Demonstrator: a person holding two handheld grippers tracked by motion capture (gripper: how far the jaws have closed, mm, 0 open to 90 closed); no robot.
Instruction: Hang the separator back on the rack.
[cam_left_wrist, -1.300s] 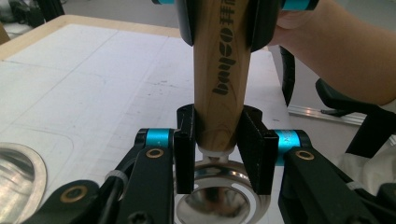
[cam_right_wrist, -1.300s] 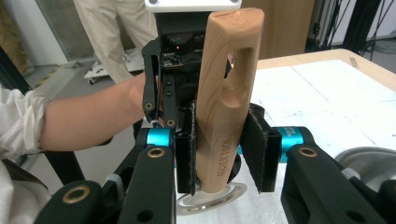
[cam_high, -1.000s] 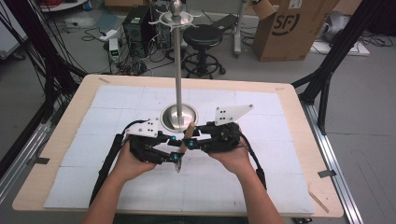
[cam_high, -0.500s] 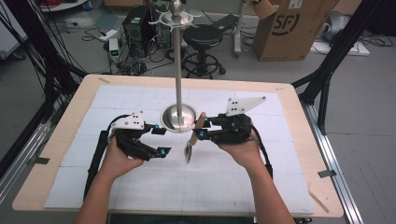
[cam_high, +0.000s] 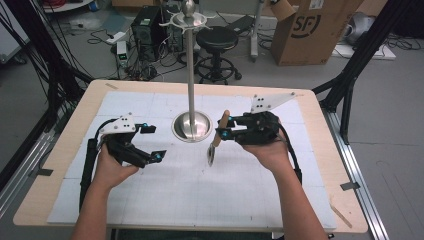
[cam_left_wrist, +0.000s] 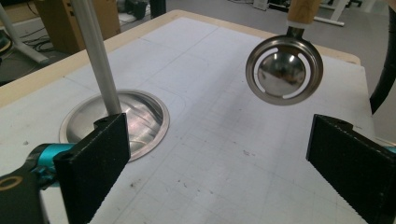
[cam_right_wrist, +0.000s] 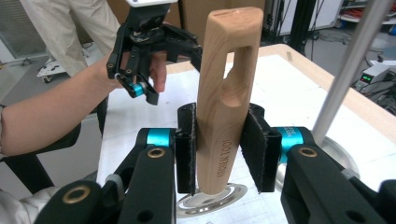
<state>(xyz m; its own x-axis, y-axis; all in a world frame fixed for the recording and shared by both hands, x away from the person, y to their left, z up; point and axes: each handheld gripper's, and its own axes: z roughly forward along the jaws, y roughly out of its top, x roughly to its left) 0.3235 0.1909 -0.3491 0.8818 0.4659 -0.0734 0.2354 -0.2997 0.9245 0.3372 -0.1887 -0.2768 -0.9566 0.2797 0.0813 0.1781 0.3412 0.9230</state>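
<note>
- Left gripper (cam_high: 150, 142) hovers low over the white gridded mat (cam_high: 165, 200), left of the stand; its jaws are spread wide with nothing between them, as the left gripper view makes plain.
- Between the two hands rises the metal stand (cam_high: 190, 75), a thin pole on a round shiny base (cam_high: 192, 126) that sits on the table (cam_high: 320, 165).
- Right gripper (cam_high: 223, 131) pinches the wooden handle (cam_right_wrist: 224, 107) of a strainer spoon (cam_high: 212, 152), which hangs off the mat just right of the base, metal bowl (cam_left_wrist: 284, 70) downward.
- Judged from this: the spoon is stiff and fairly light, bowl-heavy, its steel slick. The flat-sided wood suits the pads; the handle's slot near the top looks meant for a hook.
</note>
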